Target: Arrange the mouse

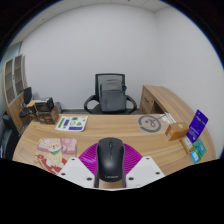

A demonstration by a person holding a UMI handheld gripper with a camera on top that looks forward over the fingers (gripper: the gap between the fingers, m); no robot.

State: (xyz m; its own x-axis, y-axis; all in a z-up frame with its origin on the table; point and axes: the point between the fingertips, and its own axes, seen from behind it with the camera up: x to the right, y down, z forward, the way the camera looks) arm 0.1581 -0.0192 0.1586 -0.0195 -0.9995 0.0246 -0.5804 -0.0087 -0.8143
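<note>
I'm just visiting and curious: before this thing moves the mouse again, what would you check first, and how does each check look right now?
1. Mouse sits between the gripper fingers: ok.
2. Both pads pressing on the mouse: cannot tell; the contact is not clear from this view.
3. Mouse lies flat and straight along the fingers: ok.
4. Desk just ahead of the mouse is bare: ok.
5. Green-bordered booklet and the round object are apart from the mouse: ok.
6. Office chair stands beyond the desk, out of the way: ok.
</note>
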